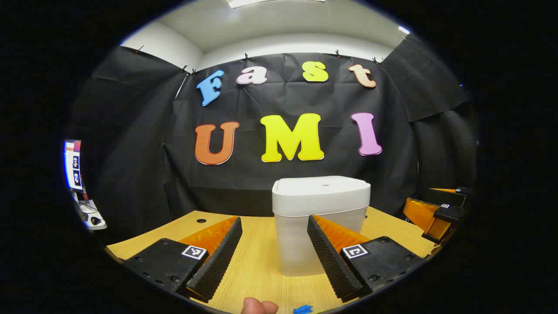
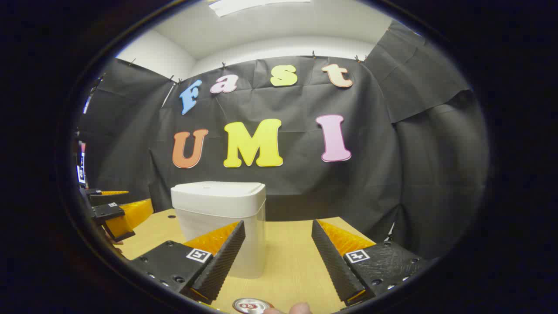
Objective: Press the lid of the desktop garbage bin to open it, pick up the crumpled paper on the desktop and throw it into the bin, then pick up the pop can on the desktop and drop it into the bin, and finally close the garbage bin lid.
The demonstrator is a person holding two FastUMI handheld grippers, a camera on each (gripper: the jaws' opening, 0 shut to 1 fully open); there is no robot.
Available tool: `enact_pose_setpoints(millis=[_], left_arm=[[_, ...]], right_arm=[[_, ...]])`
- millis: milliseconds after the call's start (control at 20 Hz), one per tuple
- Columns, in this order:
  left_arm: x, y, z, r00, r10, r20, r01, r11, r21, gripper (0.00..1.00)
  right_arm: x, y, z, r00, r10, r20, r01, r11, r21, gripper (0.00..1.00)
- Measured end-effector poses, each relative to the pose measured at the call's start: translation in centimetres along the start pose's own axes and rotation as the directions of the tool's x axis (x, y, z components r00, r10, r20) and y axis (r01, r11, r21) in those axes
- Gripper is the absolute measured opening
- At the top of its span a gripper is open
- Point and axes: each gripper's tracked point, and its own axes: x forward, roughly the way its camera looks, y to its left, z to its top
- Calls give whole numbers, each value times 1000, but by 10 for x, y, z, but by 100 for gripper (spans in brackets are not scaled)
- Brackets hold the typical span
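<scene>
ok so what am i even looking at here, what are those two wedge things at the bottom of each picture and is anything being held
A person holds a handheld two-finger gripper in each hand, and a camera rides on each one. The wedges at the bottom are that gripper's own fingers. The left gripper faces a white bin with its lid closed, standing on a wooden table. The right gripper sees the same bin off to its left. Each view also catches the other gripper at its edge. Both grippers are open and hold nothing. The top of a can peeks in below the right gripper, and something small and blue sits below the left one.

No readable text apart from the wall's letters.
</scene>
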Motion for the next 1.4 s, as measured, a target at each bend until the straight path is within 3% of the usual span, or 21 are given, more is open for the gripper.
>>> enact_pose_setpoints(millis=[1400], left_arm=[[-8, -16, 11, 999, -4, 35, 3, 1000, 21, 97]], right_arm=[[-11, -25, -2, 998, -65, 4, 65, 998, -21, 95]])
